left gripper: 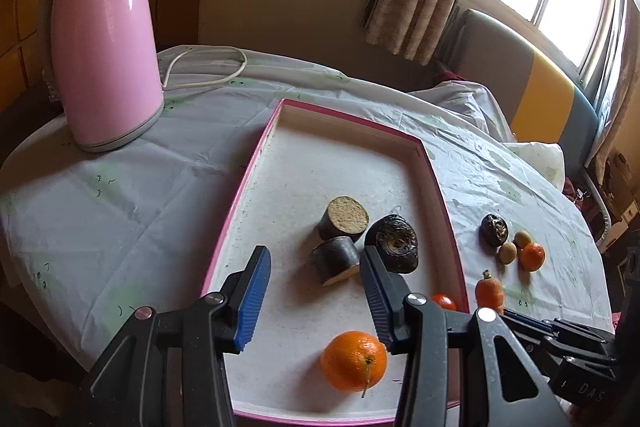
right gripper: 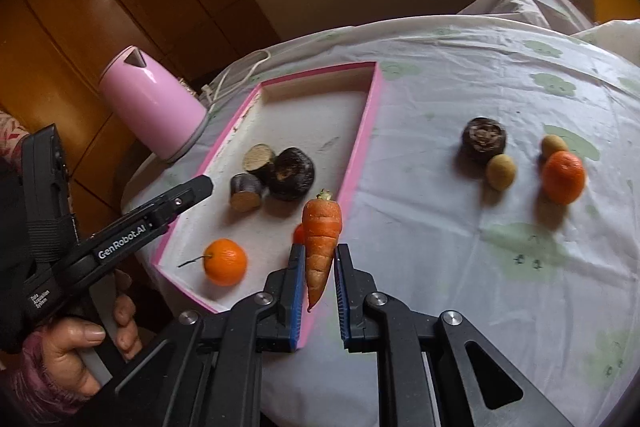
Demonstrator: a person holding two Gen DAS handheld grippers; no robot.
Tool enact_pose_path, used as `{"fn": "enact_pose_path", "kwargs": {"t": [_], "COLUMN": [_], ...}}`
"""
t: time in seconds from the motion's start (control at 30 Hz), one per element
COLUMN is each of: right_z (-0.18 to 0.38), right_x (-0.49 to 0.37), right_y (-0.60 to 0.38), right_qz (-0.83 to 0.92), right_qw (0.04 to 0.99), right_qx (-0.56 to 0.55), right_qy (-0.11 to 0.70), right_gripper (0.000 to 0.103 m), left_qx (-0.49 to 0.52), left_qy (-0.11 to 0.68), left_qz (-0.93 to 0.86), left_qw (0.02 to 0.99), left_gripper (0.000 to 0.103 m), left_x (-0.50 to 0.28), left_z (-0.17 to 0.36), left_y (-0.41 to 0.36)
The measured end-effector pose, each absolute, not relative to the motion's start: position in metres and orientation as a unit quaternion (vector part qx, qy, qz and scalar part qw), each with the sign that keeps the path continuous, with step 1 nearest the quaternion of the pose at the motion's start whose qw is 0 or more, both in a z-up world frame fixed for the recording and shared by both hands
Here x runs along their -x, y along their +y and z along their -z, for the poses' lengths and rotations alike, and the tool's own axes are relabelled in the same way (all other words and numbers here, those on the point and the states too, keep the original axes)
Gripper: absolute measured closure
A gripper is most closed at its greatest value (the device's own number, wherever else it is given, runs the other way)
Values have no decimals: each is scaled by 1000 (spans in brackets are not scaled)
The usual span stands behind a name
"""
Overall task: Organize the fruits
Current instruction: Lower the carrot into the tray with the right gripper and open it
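R gripper (right gripper: pixel 318 277) clamped on carrot (right gripper: pixel 321 239), top up, over pink tray (right gripper: pixel 362 163) rim; L gripper (left gripper: pixel 316 297) jaws apart, nothing between, above tray.

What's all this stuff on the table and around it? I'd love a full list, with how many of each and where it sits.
tray: one, pink-rimmed, on the tablecloth
orange: one, in the tray's near end
cherry tomato: one, red, in the tray
dark cut pieces: two, in the tray
dark round fruit: one in the tray, another on the cloth
small tan fruits: two, on the cloth
mandarin: one, orange, beside them
carrot: one, orange, in the right claw
kettle: one, pink, behind the tray
left claw: open, over the tray
right claw: shut on the carrot
hand: one, holding the left claw
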State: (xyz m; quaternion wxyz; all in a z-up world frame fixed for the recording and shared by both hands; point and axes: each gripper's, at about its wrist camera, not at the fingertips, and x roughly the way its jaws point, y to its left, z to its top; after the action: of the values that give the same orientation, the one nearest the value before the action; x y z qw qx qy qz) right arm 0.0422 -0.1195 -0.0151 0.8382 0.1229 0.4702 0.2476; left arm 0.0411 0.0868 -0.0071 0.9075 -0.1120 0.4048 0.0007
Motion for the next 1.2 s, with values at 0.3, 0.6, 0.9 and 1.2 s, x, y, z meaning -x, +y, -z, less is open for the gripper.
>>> {"fn": "enact_pose_path", "kwargs": {"t": [0.3, 0.6, 0.9, 1.2], "right_z": [30, 22, 13, 20], "right_x": [-49, -32, -25, -23], "right_y": [-76, -97, -138, -181], "right_qz": [-267, -240, -186, -123], "right_qw": [825, 847, 869, 878], "right_qx": [-101, -98, -120, -145], "right_qy": [488, 464, 443, 440], "right_gripper": [77, 76, 69, 63], "left_qx": [108, 91, 69, 48], "left_qy": [404, 407, 407, 411], "left_qz": [2, 26, 54, 81], "left_qw": [908, 909, 909, 907], "left_gripper": [56, 56, 56, 56], "left_x": [-36, -31, -25, -23], "left_z": [8, 8, 6, 6], "left_y": [86, 64, 39, 15]}}
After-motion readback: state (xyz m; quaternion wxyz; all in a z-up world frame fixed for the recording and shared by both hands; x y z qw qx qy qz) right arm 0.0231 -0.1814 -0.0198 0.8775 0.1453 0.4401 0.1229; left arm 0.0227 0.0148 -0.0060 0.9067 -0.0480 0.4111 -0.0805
